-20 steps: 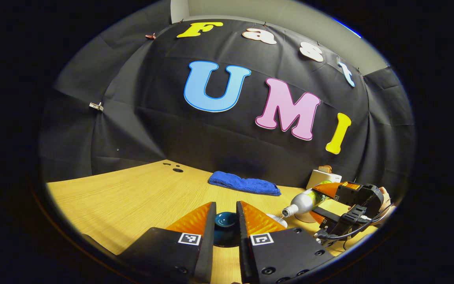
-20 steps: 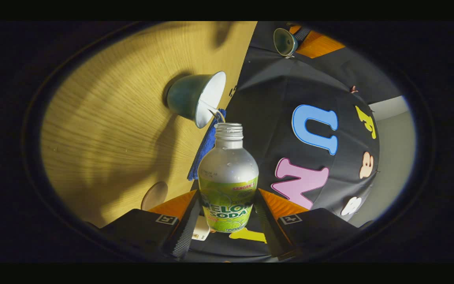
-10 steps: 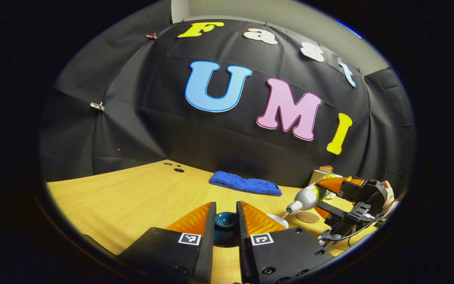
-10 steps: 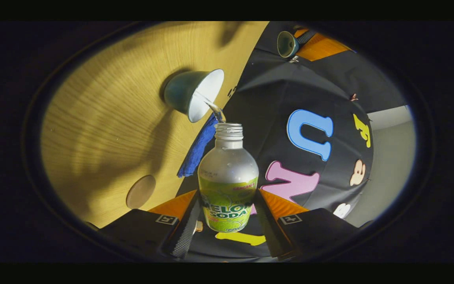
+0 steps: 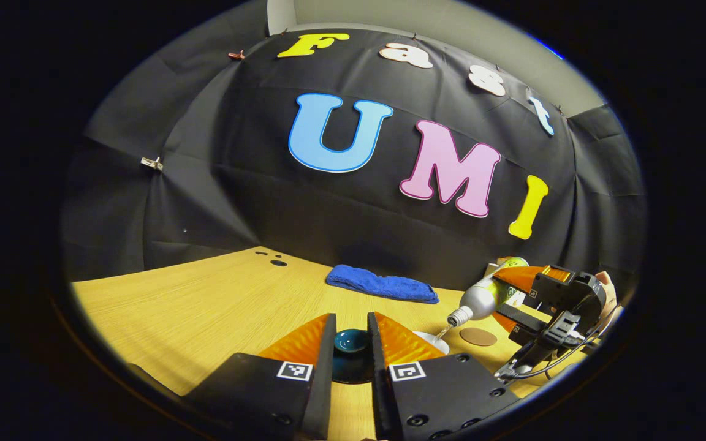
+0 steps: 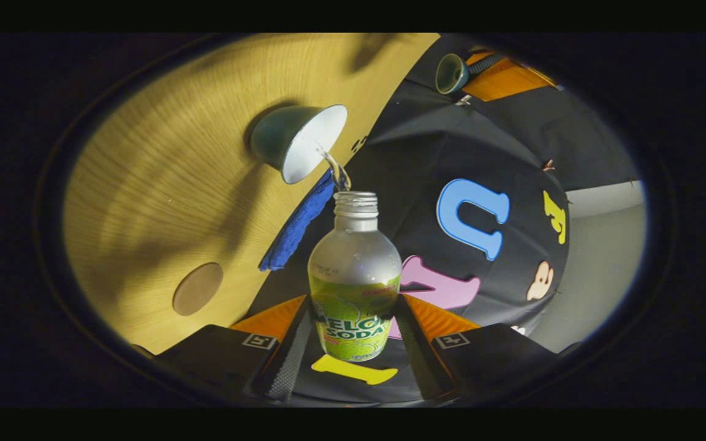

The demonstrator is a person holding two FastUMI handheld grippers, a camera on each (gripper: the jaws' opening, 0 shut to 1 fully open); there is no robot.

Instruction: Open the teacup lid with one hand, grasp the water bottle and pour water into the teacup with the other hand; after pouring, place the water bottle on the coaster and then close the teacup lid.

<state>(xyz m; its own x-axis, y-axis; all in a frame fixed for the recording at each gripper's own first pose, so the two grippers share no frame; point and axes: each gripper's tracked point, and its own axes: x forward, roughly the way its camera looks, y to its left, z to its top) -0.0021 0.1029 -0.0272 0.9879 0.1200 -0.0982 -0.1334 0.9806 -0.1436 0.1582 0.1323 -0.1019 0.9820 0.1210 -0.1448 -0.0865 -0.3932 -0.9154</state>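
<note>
Two fingers of the left gripper (image 5: 351, 343) are clamped on the dark blue-green knob of the teacup lid (image 5: 350, 350) at the bottom of the left gripper view, holding it above the wooden table (image 5: 206, 300). Just to its right, the white rim of the teacup (image 5: 432, 340) peeks out behind the finger. Farther right, the right gripper (image 5: 506, 300), with part of a hand behind it, holds the water bottle (image 5: 482, 299) tilted, its long axis sloping down to the left and its open mouth pointing at the cup; a thin stream of water falls from the mouth toward the rim. The round brown coaster (image 5: 477, 336) lies on the table just beyond the cup, below the bottle. A blue towel (image 5: 382, 285) lies near the back wall.

In the right gripper view, the right gripper (image 6: 353, 343) is pressed on both sides of the water bottle (image 6: 354, 275) at its label. The bottle's long axis runs straight away from the camera, neck forward, with water arcing from the mouth into the white inside of the teacup (image 6: 298, 144). The coaster (image 6: 197, 288) lies well apart from the cup, and the towel (image 6: 295, 226) is between cup and bottle in the frame. At the top, the teacup lid (image 6: 452, 73) sits in the left gripper's hold.
</note>
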